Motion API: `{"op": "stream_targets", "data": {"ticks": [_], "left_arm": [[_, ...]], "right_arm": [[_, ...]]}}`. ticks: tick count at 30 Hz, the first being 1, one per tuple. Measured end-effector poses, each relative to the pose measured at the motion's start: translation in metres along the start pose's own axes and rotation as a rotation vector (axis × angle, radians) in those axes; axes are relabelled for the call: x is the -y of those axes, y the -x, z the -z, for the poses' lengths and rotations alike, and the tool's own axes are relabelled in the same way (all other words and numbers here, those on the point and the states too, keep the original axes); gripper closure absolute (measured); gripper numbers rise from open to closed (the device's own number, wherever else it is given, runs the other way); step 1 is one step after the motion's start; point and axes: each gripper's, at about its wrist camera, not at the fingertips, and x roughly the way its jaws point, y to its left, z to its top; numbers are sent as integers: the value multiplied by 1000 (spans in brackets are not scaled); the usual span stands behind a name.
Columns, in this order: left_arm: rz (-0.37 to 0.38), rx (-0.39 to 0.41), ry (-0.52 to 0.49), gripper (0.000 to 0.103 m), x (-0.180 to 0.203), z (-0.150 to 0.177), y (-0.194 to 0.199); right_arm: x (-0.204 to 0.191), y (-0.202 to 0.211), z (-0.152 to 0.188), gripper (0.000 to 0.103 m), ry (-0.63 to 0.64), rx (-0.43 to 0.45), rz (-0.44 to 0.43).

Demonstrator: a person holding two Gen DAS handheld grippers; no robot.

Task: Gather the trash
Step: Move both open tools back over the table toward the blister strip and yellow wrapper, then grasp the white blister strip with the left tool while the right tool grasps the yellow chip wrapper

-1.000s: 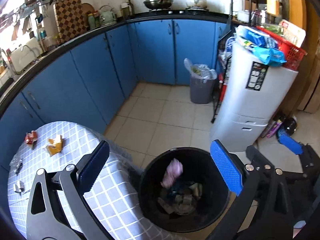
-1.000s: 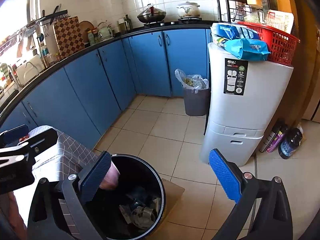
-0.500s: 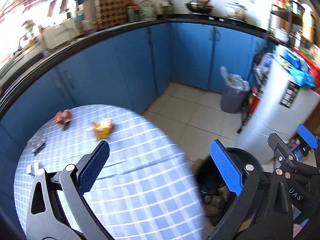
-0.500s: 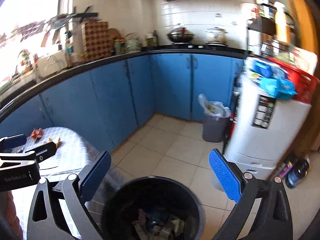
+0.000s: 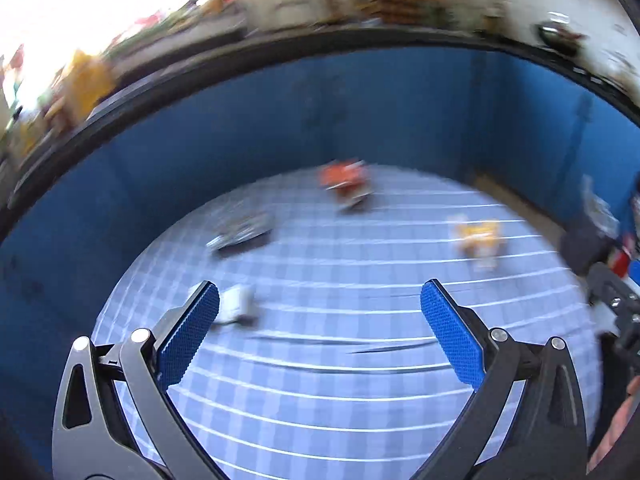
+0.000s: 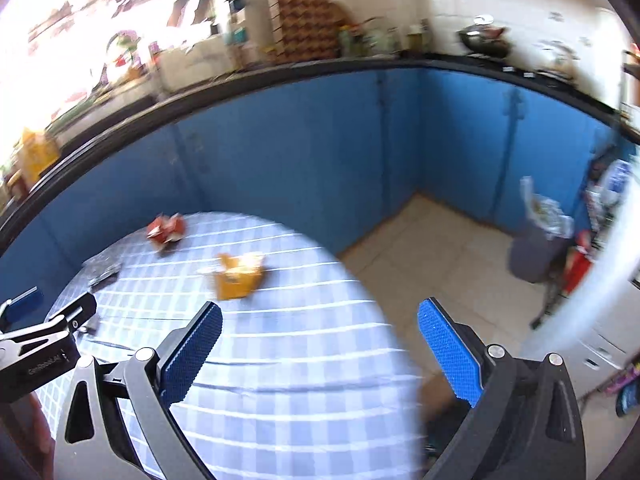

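Several scraps of trash lie on a round table with a blue checked cloth (image 5: 320, 360). In the left wrist view there is a red wrapper (image 5: 346, 182), a yellow wrapper (image 5: 478, 240), a dark flat wrapper (image 5: 242, 232) and a small white scrap (image 5: 238, 304) just past my left finger. My left gripper (image 5: 320, 336) hangs open and empty over the cloth. My right gripper (image 6: 320, 344) is also open and empty, above the table's right edge, with the yellow wrapper (image 6: 238, 276) and red wrapper (image 6: 166, 230) beyond it. The black bin is mostly hidden behind my right fingers.
Blue kitchen cabinets (image 6: 320, 140) under a black counter curve round behind the table. A grey lined bin (image 6: 536, 248) stands on the tiled floor (image 6: 440, 264) at the right. My left gripper's body (image 6: 36, 344) shows at the left edge of the right wrist view.
Both grippers have swung left, away from the black bin and over the table. The bin has left the left wrist view, and the trash on the cloth now sits nearer and more central.
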Motion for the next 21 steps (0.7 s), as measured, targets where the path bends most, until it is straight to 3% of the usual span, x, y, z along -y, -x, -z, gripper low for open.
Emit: {"op": "stream_targets", "data": {"ticks": [3, 7, 16, 17, 18, 21], "left_arm": [[-51, -74, 69, 4, -42, 8, -31], [-55, -148, 123, 4, -78, 17, -62], [0, -181, 148, 7, -95, 12, -95], [8, -185, 152, 13, -94, 12, -96], [21, -194, 154, 21, -94, 13, -99], [26, -180, 144, 36, -92, 15, -102]], "right_arm": [[-26, -27, -5, 7, 18, -41, -34], [-57, -61, -9, 7, 57, -83, -40], [-82, -106, -11, 10, 133, -150, 47], [-83, -109, -10, 24, 144, -157, 51], [-85, -112, -10, 46, 153, -173, 62], [-86, -114, -8, 73, 152, -193, 10]]}}
